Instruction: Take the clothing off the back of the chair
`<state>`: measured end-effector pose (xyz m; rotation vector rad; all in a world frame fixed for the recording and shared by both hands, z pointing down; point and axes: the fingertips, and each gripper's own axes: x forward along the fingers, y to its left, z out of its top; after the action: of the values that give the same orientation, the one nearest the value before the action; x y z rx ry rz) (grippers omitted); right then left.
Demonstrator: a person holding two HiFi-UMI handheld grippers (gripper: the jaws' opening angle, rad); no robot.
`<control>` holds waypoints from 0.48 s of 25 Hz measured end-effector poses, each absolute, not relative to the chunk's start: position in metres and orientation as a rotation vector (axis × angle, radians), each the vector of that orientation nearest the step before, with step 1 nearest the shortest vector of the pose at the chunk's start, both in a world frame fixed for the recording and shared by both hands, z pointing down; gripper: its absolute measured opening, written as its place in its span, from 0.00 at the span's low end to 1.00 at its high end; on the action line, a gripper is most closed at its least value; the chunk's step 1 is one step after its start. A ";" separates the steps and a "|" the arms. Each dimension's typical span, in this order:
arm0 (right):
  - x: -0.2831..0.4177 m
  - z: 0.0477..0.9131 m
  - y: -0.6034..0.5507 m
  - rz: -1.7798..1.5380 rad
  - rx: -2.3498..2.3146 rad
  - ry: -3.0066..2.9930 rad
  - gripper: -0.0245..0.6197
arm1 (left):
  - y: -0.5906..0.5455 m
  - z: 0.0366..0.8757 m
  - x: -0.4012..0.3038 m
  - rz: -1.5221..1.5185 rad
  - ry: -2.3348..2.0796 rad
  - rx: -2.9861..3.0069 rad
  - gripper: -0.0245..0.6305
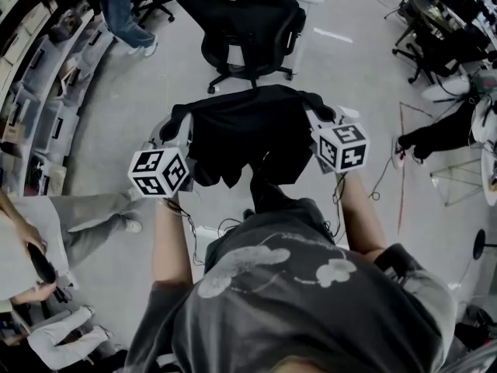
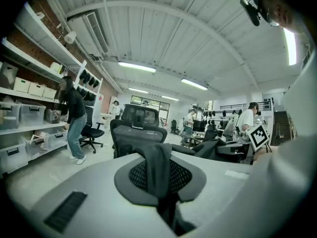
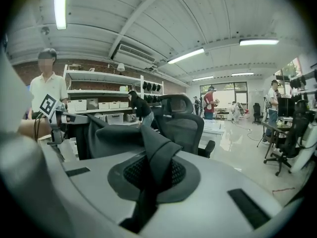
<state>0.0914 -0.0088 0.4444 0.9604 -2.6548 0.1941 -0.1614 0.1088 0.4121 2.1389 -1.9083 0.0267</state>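
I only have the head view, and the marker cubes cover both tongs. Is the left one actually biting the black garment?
Observer: Yes. In the left gripper view the left tongs are shut on a fold of the black garment.
Operator: And the right?
Observer: Same. The right tongs pinch a fold, and the cloth runs off toward the left tongs.
Operator: Is anything hanging on the chair back?
Observer: In the right gripper view the chair stands beyond the garment, and its mesh back looks bare.
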 end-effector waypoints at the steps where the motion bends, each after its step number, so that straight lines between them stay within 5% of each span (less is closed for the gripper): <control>1: 0.091 0.444 -0.010 0.192 0.964 -2.658 0.04 | 0.108 0.412 -0.162 0.023 -1.909 2.141 0.05; 12: 0.081 0.436 -0.001 0.180 0.952 -2.675 0.04 | 0.119 0.404 -0.175 0.013 -1.930 2.145 0.05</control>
<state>0.0809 -0.0009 0.4355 0.9519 -2.6749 0.1803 -0.1747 0.1192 0.4044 2.1448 -1.9297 0.0129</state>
